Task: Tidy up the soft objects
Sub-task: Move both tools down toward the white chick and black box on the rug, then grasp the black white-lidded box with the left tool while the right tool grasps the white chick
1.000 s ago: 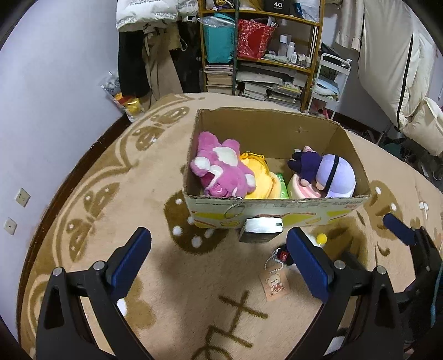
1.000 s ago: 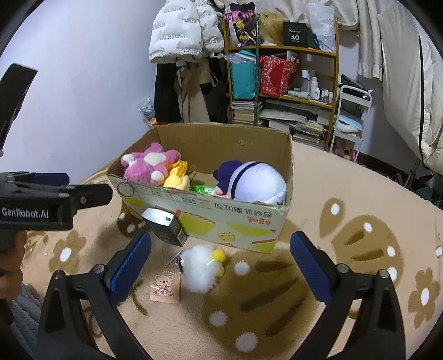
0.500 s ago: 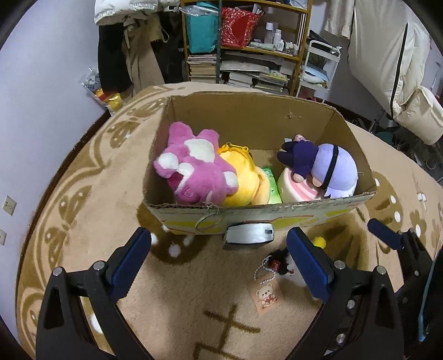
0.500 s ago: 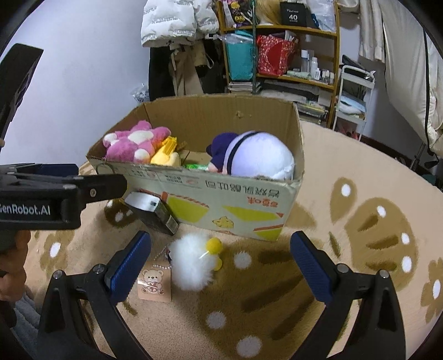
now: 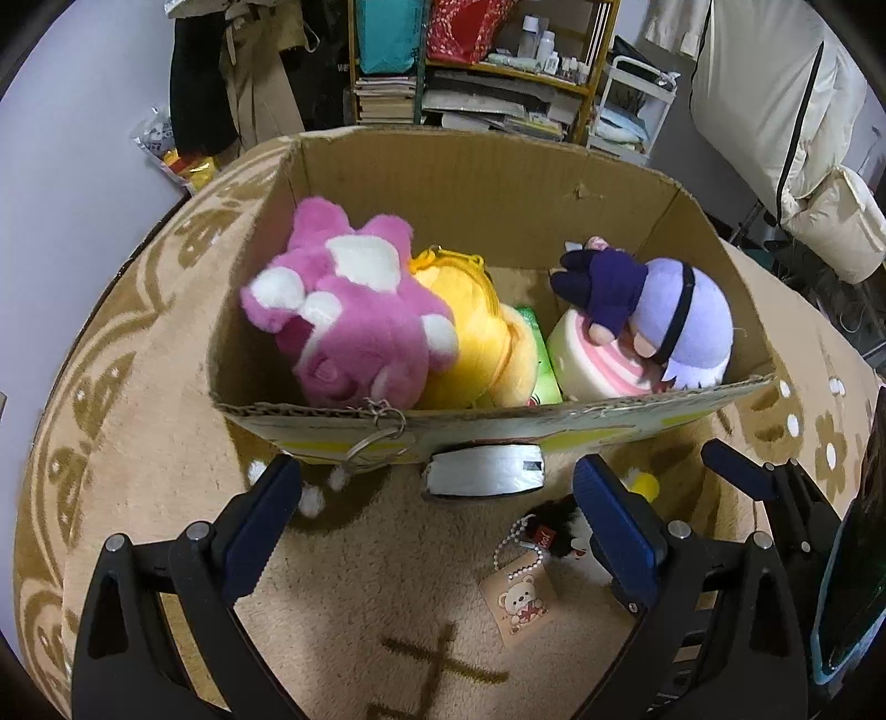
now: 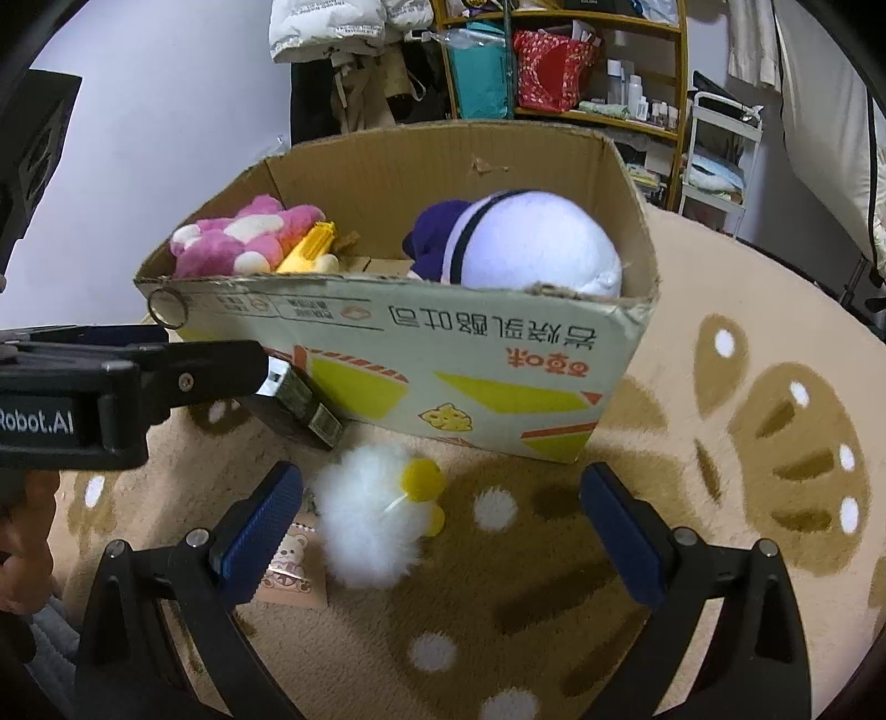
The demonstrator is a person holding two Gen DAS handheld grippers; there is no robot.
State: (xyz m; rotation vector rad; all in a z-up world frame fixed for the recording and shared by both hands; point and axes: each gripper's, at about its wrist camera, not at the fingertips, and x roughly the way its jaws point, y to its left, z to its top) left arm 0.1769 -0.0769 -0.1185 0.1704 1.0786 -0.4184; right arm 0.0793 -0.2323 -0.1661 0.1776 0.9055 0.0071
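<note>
A cardboard box (image 5: 443, 183) (image 6: 476, 365) on the carpet holds a pink plush (image 5: 354, 315) (image 6: 243, 232), a yellow plush (image 5: 476, 343), a pink-striped cake plush (image 5: 592, 360) and a purple-haired doll (image 5: 675, 315) (image 6: 526, 243). A white fluffy plush (image 6: 371, 515) with a yellow beak and a bear tag (image 5: 520, 603) lies on the carpet before the box. My left gripper (image 5: 437, 520) is open and empty just in front of the box wall. My right gripper (image 6: 443, 526) is open and empty, with the white plush between its fingers.
A silver and black box-shaped object (image 5: 484, 471) (image 6: 299, 404) leans against the box front. A metal ring (image 5: 376, 437) hangs from the box rim. Shelves (image 5: 498, 61), hanging coats (image 6: 332, 33) and a cart (image 6: 720, 155) stand behind. The left gripper's body (image 6: 111, 387) is at the right view's left.
Both grippers have moved forward toward the box. The white plush now sits between the right gripper's fingers. Both stay open.
</note>
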